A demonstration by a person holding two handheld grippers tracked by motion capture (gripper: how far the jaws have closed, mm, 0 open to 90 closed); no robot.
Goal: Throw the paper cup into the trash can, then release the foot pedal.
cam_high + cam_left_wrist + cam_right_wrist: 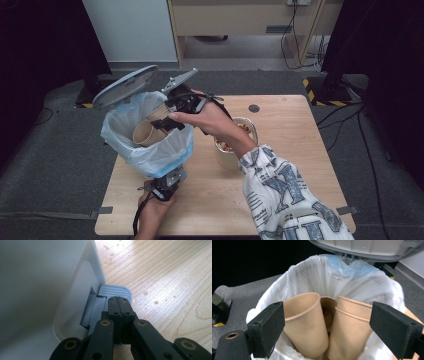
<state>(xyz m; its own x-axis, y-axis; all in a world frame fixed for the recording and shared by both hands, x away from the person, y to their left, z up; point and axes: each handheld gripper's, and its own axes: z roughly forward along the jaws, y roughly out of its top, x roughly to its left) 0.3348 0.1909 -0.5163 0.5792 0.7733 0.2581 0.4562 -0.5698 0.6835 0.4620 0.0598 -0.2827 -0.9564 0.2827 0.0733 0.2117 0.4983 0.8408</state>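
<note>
One lidded bin (145,150), three paper cups (305,325), one food bowl (247,131), two grippers (172,114)

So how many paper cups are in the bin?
3: a left cup, a right cup, and one tucked between them. More may hide underneath.

- The left gripper (119,305) was held low at the near edge by the left hand (152,212), its jaws pressed fully together.
- The right gripper (329,325) was held higher and farther forward by the right hand (210,120), with its jaws spread wide apart.
</note>
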